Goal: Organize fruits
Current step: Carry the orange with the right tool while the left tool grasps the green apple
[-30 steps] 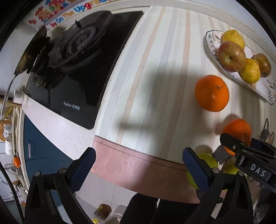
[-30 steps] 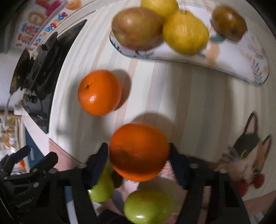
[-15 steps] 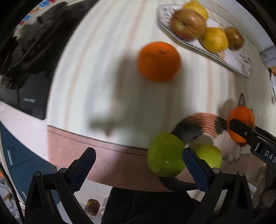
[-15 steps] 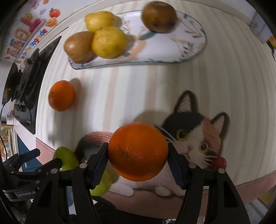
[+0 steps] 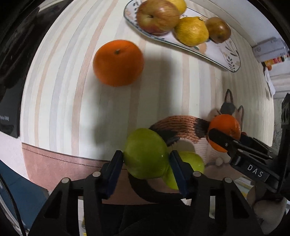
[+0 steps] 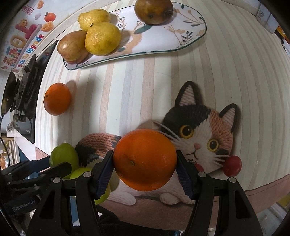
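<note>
Pinching a green apple (image 5: 145,153) between blue pads: left tool (image 5: 145,163), jaws just closed in onto the fruit, aimed down at the striped table (image 5: 76,76). Second green apple (image 5: 192,163) just behind, partly hidden by the right-hand finger. Clamped on an orange (image 6: 145,159): right tool (image 6: 145,168), held above a cat-shaped mat (image 6: 199,130). Loose orange (image 5: 118,62) resting on the table, well apart from both tools. Patterned plate (image 6: 181,32) at the far edge, carrying two yellow lemons (image 6: 102,39), a reddish apple (image 5: 157,16) and a brownish fruit (image 6: 154,10), kind unclear. Black stove (image 6: 27,85) at far left. Small red ball (image 6: 232,165) at the mat's edge.
</note>
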### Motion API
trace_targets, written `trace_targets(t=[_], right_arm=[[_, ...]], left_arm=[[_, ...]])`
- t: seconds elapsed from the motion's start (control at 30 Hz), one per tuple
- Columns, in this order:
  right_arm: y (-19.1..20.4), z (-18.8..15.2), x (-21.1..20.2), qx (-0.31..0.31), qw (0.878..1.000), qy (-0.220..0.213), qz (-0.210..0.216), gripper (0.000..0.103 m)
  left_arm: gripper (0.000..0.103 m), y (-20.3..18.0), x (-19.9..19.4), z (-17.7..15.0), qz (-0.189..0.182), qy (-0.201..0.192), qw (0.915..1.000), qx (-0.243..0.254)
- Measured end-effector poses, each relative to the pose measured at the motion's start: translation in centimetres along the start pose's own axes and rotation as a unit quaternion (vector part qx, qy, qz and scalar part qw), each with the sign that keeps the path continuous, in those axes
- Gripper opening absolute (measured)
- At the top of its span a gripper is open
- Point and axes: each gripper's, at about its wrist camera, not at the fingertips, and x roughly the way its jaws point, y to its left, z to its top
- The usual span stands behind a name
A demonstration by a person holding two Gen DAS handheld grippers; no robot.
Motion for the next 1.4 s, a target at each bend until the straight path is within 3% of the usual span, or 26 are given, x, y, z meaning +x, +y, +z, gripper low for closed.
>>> trace_targets(t=[0.1, 0.27, 0.6, 0.8, 1.07, 1.17, 1.4], right_arm=[[-0.2, 0.2, -0.1, 0.003, 1.0, 0.001, 0.004, 0.068], [-0.7, 0.7, -0.3, 0.008, 1.0, 0.004, 0.012, 0.069], [-1.6, 1.1, -0.4, 0.022, 0.999, 0.016, 0.025, 0.069], [-2.3, 1.4, -1.6, 0.028, 0.999, 0.002, 0.032, 0.072], [-1.8, 1.3, -1.9, -0.005, 1.0, -0.005, 0.012, 0.068], [-1.4, 1.2, -2.1, 0.0, 1.0, -0.006, 0.014, 0.067], [-2.7, 3.7, -6.4, 0.037, 0.996, -0.054, 0.062, 0.067]], left_arm=[[0.053, -0.7, 0.0, 0.9, -0.005, 0.0, 1.0, 0.0], [0.053, 1.6, 1.5, 2.2, -0.029, 0.022, 0.9988, -0.033], [0.052, -0.7, 2.5, 2.2, 0.0, 0.011, 0.9997, -0.024], [0.052, -1.7, 1.6, 2.4, 0.006, -0.002, 0.9997, -0.024], [0.052, -1.8, 0.7, 3.3, 0.013, -0.009, 0.9996, -0.023], [0.052, -0.6, -1.0, 5.4, 0.006, -0.015, 0.9997, -0.02], [0.052, -4.0, -7.4, 9.0, -0.041, -0.052, 0.9977, 0.01]])
